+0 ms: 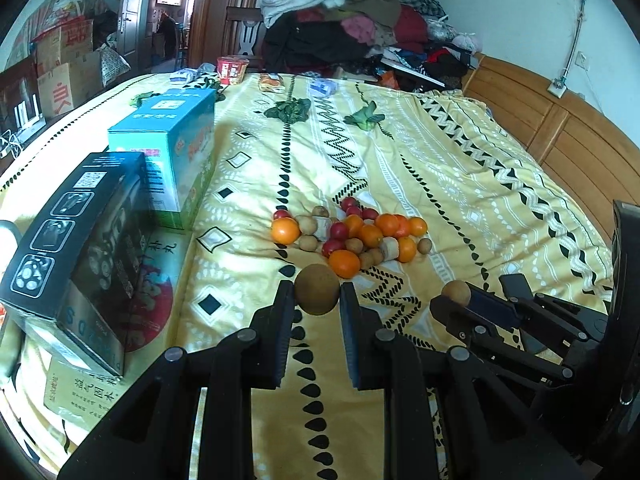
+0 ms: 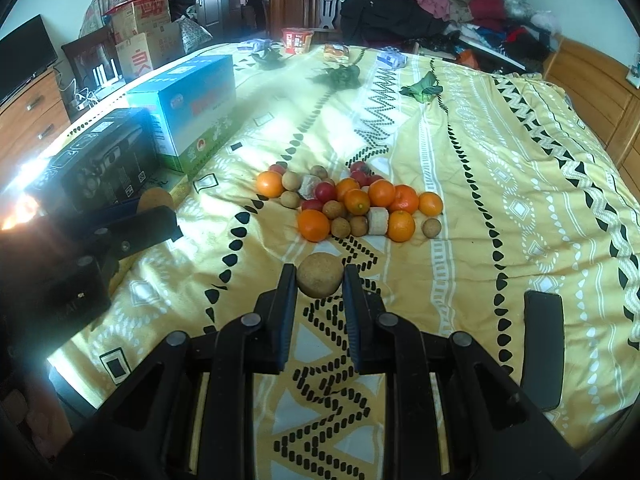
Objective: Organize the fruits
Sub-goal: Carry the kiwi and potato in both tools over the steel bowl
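A heap of fruit (image 1: 352, 236) lies mid-bed on the yellow patterned bedspread (image 1: 460, 184): oranges, small red fruits, brown longans and pale cut chunks. My left gripper (image 1: 317, 290) is shut on a brown longan (image 1: 317, 280), held just short of the heap. To its right, my right gripper (image 1: 456, 300) is shut on a second longan (image 1: 456, 291). In the right wrist view the right gripper (image 2: 320, 276) clamps its longan (image 2: 320, 280) in front of the heap (image 2: 352, 204). The left gripper (image 2: 156, 210) shows at the left with its longan (image 2: 155, 199).
A blue-green carton (image 1: 168, 140) and a black box (image 1: 80, 240) stand along the bed's left side. Leafy greens (image 1: 288, 110) and a red noodle cup (image 1: 232, 68) lie beyond the heap. A dark phone (image 2: 544, 344) rests at the right. Clothes (image 1: 352, 20) are piled at the far end.
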Tool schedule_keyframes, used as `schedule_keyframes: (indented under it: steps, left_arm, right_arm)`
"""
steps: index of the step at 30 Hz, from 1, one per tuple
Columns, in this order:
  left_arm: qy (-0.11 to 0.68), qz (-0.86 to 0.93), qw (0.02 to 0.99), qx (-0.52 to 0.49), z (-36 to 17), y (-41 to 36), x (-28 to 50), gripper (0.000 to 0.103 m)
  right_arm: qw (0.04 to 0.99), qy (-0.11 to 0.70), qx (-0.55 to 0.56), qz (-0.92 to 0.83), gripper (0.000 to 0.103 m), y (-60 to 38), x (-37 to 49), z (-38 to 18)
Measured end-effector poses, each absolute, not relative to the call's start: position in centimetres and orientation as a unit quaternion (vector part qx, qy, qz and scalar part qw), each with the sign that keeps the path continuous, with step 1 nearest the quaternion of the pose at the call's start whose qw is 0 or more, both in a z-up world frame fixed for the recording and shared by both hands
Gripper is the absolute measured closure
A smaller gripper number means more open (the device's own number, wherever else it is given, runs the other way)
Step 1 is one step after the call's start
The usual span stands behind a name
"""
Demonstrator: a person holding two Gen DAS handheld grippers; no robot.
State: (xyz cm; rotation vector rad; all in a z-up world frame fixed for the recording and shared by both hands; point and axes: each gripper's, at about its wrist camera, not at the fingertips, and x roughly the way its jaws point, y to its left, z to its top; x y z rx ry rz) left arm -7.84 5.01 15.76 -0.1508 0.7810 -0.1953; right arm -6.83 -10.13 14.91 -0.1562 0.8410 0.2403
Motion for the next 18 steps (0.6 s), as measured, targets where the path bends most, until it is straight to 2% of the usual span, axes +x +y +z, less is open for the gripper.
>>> schedule_keyframes:
  steps: [18]
  left_arm:
    - [0.342, 0.004, 0.931, -0.130, 18.2, 17.4, -10.5, 0.080]
  right_arm:
    - [0.891, 0.385, -0.097, 0.220, 0.080, 0.0, -7.8, 18.0]
